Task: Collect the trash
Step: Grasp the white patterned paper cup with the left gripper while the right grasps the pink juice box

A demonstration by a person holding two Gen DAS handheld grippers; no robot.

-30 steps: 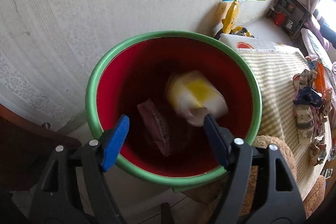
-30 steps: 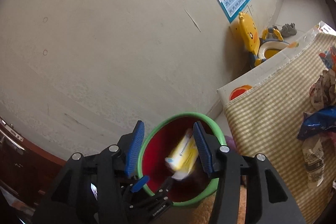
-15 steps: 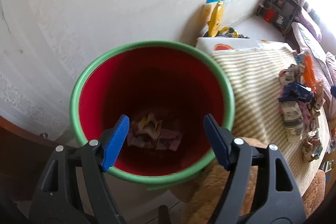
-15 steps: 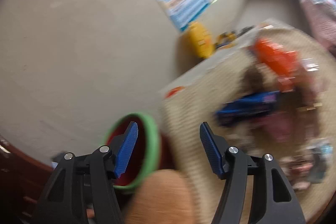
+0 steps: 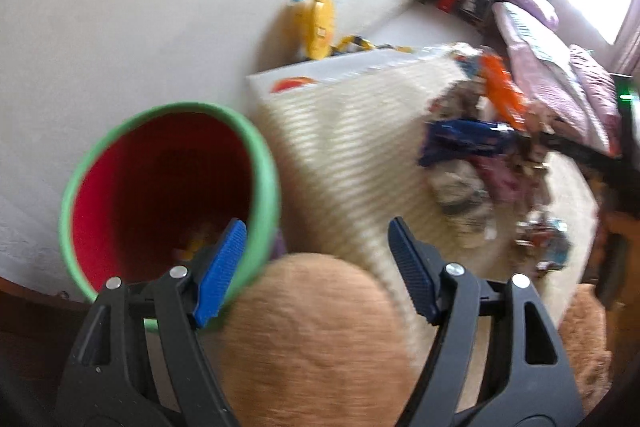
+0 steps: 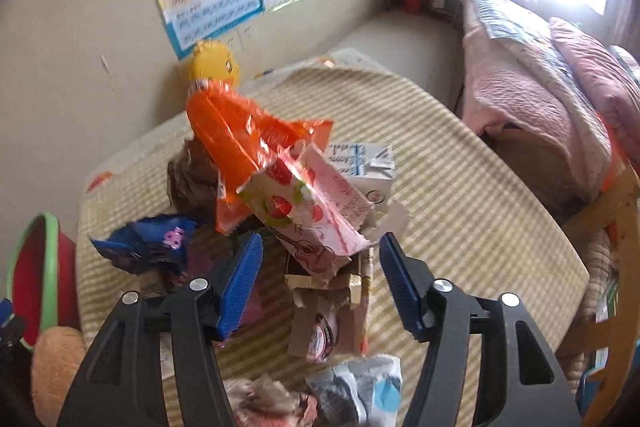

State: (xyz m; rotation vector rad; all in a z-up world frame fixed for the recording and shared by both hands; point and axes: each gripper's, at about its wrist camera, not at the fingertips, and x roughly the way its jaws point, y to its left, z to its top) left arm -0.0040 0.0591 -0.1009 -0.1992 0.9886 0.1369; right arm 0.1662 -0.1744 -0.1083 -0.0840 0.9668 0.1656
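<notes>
Your left gripper (image 5: 316, 267) is spread wide with nothing between its blue pads (image 5: 222, 271); the view is smeared by motion blur. The red bucket with green rim (image 5: 264, 163) sits at 9 o'clock in that view, tilted toward the lens, with a few dim scraps at its bottom, too dark to identify. A tan plush cushion (image 5: 316, 331) fills 6 o'clock, just under the open jaws. The trash pile lies at 2 to 3 o'clock on the striped tablecloth (image 5: 340, 155), well apart from the bucket. Your right gripper (image 6: 320, 271) is also wide open and holds nothing; its pads flank the near side of the pile without clear contact. Straight ahead at 12 o'clock from its tips: a pink strawberry-print carton (image 6: 316, 203), torn open, leaning on an orange plastic wrapper (image 6: 236, 143). A white and blue milk carton (image 6: 370, 167) stands just behind it at 1 o'clock. A blue snack bag (image 6: 140, 247) lies at 9 o'clock, crumpled. A flattened brown carton (image 6: 328, 319) lies at 6 o'clock between the jaws, flat on the cloth. The bucket shows at the far left edge of this view, at 8 o'clock. A yellow duck toy (image 6: 214, 65) stands against the wall beyond the table, at 11 o'clock.
</notes>
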